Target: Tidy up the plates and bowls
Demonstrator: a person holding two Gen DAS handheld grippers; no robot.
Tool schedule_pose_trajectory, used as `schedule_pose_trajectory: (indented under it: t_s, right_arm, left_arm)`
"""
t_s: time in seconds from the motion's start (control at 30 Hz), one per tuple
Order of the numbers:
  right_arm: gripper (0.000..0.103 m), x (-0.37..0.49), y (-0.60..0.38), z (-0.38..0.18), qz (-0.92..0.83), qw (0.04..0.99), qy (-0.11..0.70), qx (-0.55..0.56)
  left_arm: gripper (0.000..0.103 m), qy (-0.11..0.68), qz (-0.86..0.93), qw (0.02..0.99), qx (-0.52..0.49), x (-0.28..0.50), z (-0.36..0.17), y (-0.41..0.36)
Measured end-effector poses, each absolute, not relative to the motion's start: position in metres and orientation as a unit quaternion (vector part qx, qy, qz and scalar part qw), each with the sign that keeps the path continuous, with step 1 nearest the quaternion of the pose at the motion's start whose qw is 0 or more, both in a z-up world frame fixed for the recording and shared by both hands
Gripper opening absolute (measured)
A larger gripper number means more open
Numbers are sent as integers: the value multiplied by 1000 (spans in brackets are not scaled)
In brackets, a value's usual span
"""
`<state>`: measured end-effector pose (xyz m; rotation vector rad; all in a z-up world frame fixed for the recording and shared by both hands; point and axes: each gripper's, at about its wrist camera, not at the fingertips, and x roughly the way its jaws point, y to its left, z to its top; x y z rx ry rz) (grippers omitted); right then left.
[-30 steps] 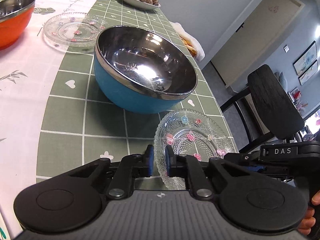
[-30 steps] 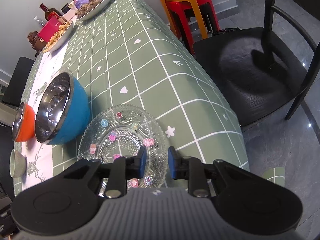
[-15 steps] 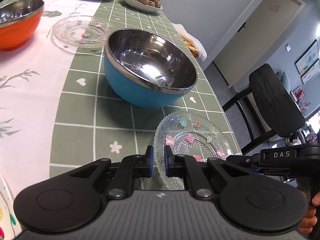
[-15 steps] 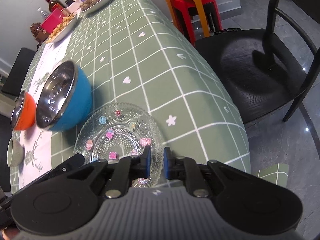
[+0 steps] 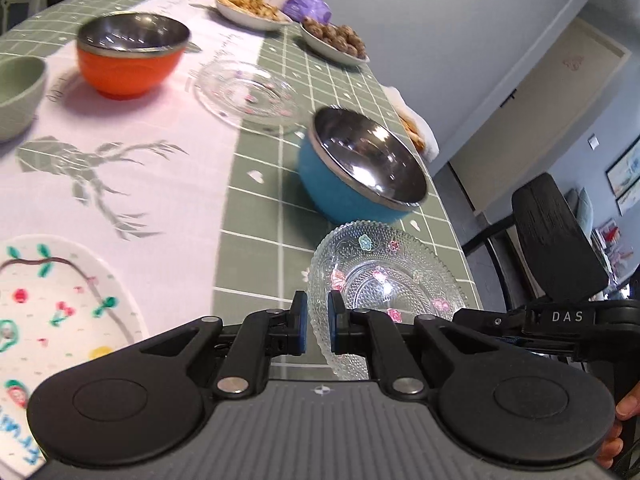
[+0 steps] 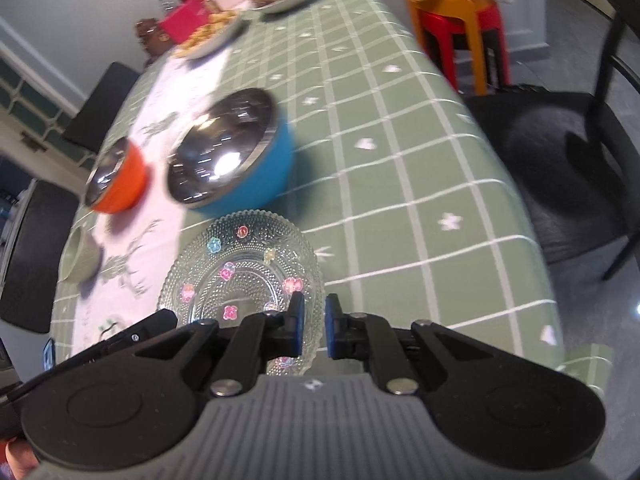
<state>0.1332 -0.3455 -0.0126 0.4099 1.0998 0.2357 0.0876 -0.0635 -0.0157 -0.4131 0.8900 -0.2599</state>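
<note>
A clear glass plate with small flowers (image 5: 384, 276) (image 6: 244, 264) is held above the green checked table (image 5: 256, 240), tilted. My left gripper (image 5: 317, 322) is shut on its left rim. My right gripper (image 6: 311, 326) is shut on its right rim. Behind it sit a blue steel-lined bowl (image 5: 356, 168) (image 6: 236, 156), an orange bowl (image 5: 130, 54) (image 6: 118, 178) and a second clear glass plate (image 5: 248, 94).
A white painted plate (image 5: 52, 312) lies at the near left. A pale green bowl (image 5: 18, 94) (image 6: 80, 256) sits left. Food dishes (image 5: 252, 8) stand at the far end. A black chair (image 6: 560, 160) and stacked stools (image 6: 460, 32) stand beside the table's right edge.
Both grippers closed on the glass plate's rim and lifted it off the table, pulling up and back. More of the table shows now, including the white painted plate.
</note>
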Motion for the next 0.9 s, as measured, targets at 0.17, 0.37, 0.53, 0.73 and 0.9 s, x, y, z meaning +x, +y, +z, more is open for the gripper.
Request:
schedule_pose_trajectory:
  t_s: [0.17,0.37,0.53,0.73,0.9]
  right_arm:
    - [9,126,-311,-7,148,831,505,184]
    - [9,117,-265,-5,195,832,488,180]
    - [8,111,-233,-8,229,826,482,183]
    - [7,110,-201,-13,265,812,483,193]
    - [7,103,-175,-21,282,809,484,177]
  left_arm:
    - [11,412,-99,885,-195,78,-4,-31]
    - [10,397,-69,890,-210,59,3,17]
    - [10,392,-58,891,-219,44,5,54]
    - [11,398,-41,887,-230,29,2,93]
    - [10,401,-16,884,-240,22,-2,113]
